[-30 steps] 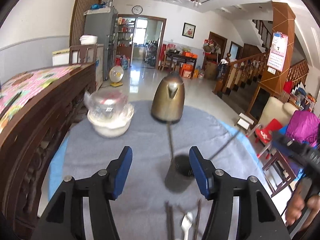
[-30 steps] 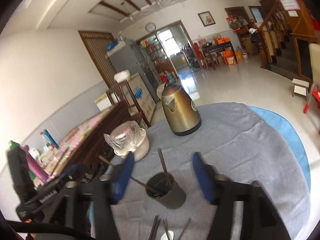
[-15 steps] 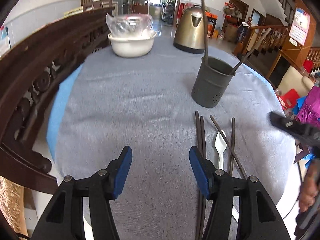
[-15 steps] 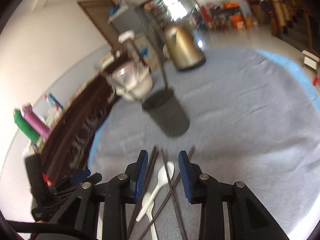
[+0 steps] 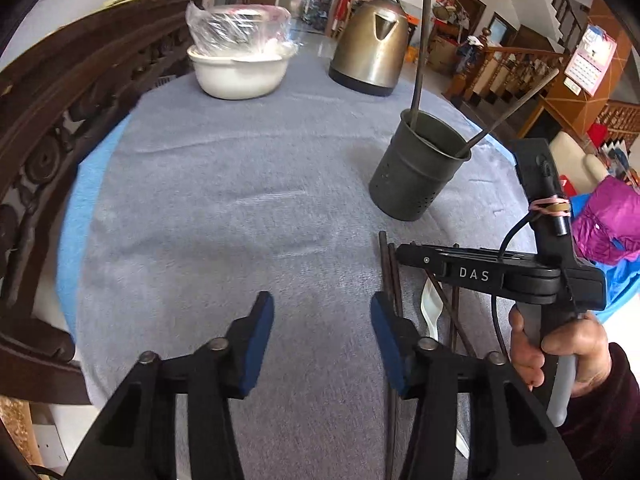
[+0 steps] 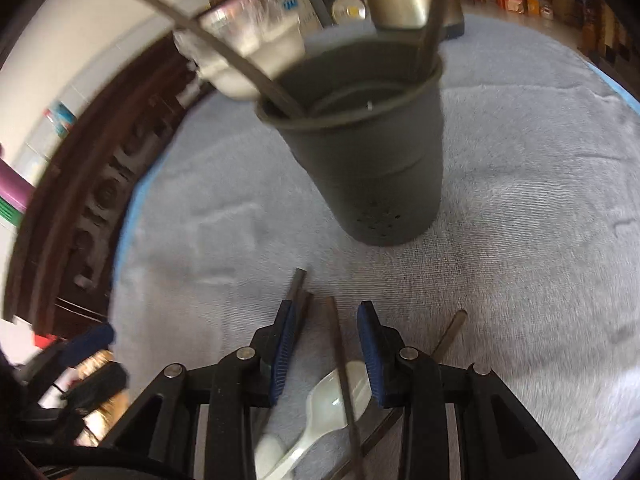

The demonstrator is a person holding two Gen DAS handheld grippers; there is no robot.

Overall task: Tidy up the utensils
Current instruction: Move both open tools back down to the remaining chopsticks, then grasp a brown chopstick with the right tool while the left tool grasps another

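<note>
We note the left gripper (image 5: pixel 322 340) low over the grey cloth (image 5: pixel 224 208) covering the bench, its jaws spread wide with nothing between them. The right gripper (image 6: pixel 326 352) hangs low over the loose utensils, jaws partly apart; one dark chopstick (image 6: pixel 340 364) runs up between the blue pads (image 6: pixel 370 360), and we see a gap on both sides, so nothing is clamped. From the left wrist view the right gripper's body reads "DAS" (image 5: pixel 474 274) in white letters, the only writing we can make out; the person's right hand (image 5: pixel 560 350) grips its handle.

The grey utensil cup (image 6: pixel 376 148) stands upright on the cloth, just ahead of the loose pile, with small holes near its base. Two chopsticks (image 5: pixel 420 52) lean in it, one near upright, one slanting out to the right. On the cloth in front of the cup lie several more dark chopsticks (image 5: pixel 386 264) and white plastic spoons (image 6: pixel 332 408), the spoons partly under the chopstick between the jaws.

Farther back sit a brass-coloured kettle (image 5: pixel 374 46) and a white bowl (image 5: pixel 240 72) with clear plastic wrap over its contents. A carved dark wood rail (image 5: pixel 48 128) borders the bench on the left. A wall calendar (image 5: pixel 590 62) hangs at far right, its print too small to read.
</note>
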